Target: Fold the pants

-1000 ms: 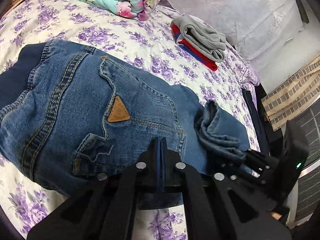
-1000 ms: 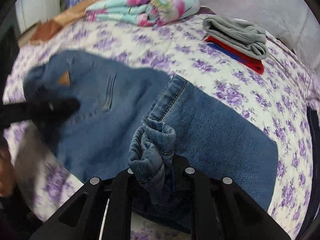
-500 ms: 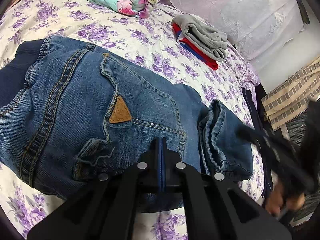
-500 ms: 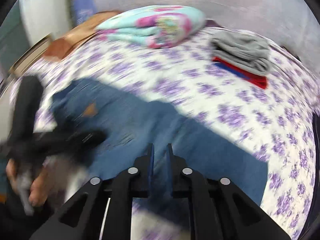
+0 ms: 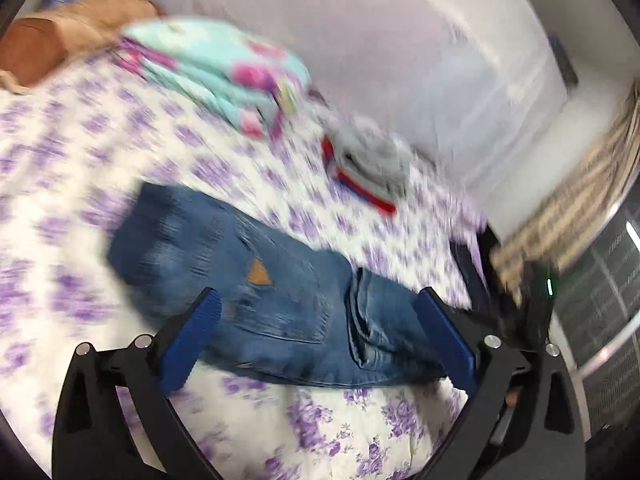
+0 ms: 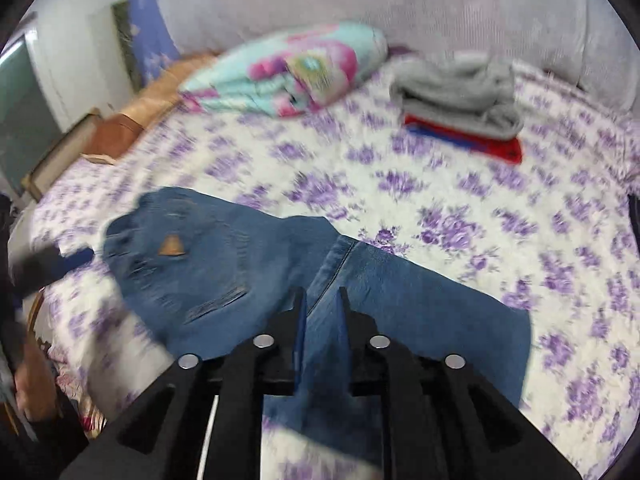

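Left tool (image 5: 316, 312) just sprang wide, empty above the jeans (image 5: 280, 300) folded on the bed (image 5: 340, 440); right tool (image 6: 323, 300) just eased part-open, nothing gripped. Risk: bunched leg cuff slumps, undoing the fold.

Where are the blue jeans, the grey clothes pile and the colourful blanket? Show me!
jeans (image 6: 248, 264): right wrist view, on the seat, right of the brown patch.
grey clothes pile (image 6: 460, 92): right wrist view, on the top grey garment.
colourful blanket (image 5: 216, 68): left wrist view, on its turquoise top fold.
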`<state>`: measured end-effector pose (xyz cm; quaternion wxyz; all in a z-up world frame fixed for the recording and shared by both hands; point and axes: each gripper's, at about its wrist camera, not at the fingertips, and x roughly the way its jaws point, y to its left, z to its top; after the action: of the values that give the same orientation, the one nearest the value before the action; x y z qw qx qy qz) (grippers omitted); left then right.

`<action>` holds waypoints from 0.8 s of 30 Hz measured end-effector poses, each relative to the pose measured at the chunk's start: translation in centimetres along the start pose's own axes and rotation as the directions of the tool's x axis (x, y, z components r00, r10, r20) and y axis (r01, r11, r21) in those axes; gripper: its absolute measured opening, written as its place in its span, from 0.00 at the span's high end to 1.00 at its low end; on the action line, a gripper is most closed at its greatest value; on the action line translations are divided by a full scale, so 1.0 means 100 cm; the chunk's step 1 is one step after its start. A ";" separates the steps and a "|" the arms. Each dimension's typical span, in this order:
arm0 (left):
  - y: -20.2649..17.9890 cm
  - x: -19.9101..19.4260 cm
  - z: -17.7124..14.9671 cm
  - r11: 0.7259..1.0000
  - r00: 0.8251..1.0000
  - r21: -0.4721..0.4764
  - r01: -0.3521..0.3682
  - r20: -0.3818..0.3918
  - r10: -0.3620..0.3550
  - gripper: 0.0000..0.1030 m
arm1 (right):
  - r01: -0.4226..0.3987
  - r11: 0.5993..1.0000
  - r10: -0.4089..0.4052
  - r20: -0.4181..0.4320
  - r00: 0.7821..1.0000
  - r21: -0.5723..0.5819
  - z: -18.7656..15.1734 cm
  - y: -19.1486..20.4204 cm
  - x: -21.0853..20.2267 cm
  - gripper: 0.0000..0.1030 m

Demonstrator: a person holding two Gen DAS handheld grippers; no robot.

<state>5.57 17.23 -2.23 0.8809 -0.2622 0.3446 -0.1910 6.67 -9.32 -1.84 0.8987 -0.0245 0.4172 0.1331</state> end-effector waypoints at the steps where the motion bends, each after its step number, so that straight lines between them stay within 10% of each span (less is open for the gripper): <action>1: 0.009 -0.011 -0.002 1.000 1.000 -0.030 -0.011 0.010 0.011 0.07 | -0.018 1.000 0.018 0.020 1.000 0.006 -0.007 -0.001 -0.010 0.70; 10: 0.098 0.025 -0.037 0.914 0.997 -0.401 -0.058 -0.068 0.034 0.08 | -0.109 0.993 0.108 0.027 0.994 0.052 -0.053 -0.008 -0.035 0.70; 16: 0.098 0.072 -0.007 0.922 0.993 -0.370 -0.109 -0.089 0.082 0.09 | -0.103 0.989 0.101 0.019 0.995 0.108 -0.075 -0.019 -0.038 0.70; 19: 0.091 0.081 0.000 0.929 0.988 -0.344 -0.133 -0.119 0.097 0.65 | -0.099 0.985 0.100 0.003 0.995 0.139 -0.084 -0.026 -0.034 0.70; 24: 0.064 0.061 -0.005 0.960 0.984 -0.215 -0.178 -0.047 0.172 0.70 | -0.120 0.982 0.127 -0.044 0.991 0.143 -0.070 -0.024 -0.020 0.70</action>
<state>10.43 18.91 -9.45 0.8552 -0.3233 0.3978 -0.0771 0.84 -13.15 -5.03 0.8769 0.0609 0.4497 0.1584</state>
